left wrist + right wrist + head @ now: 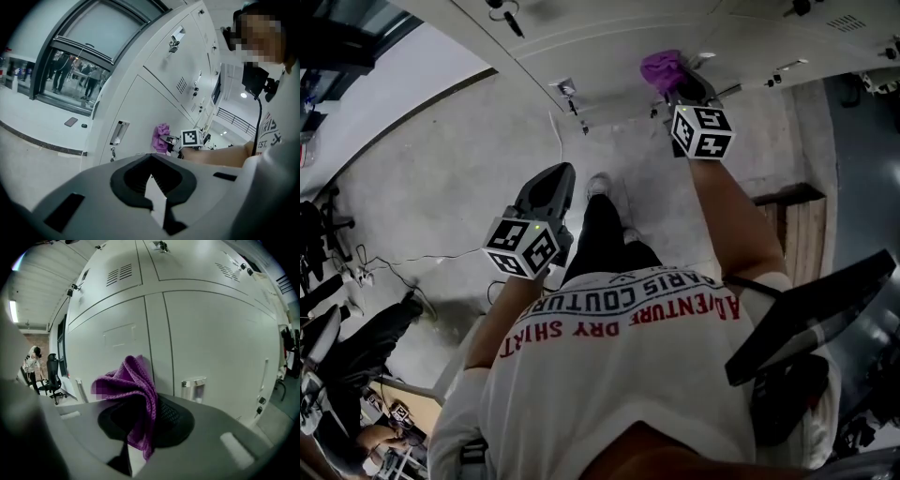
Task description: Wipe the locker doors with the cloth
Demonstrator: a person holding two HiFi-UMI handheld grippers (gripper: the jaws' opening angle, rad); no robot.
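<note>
Cloth [133, 399], purple and bunched, sits pinched in the clamped jaws of the right gripper [131, 458], which holds it close against the lower locker doors [206, 343]; whether it touches them cannot be told. Farther from the doors, the left gripper [157, 206] hangs with jaws together and nothing between them. No streaks or damp patches show on the doors, so progress is unclear. Wiping seems under way low down, with the upper doors likely left.
</note>
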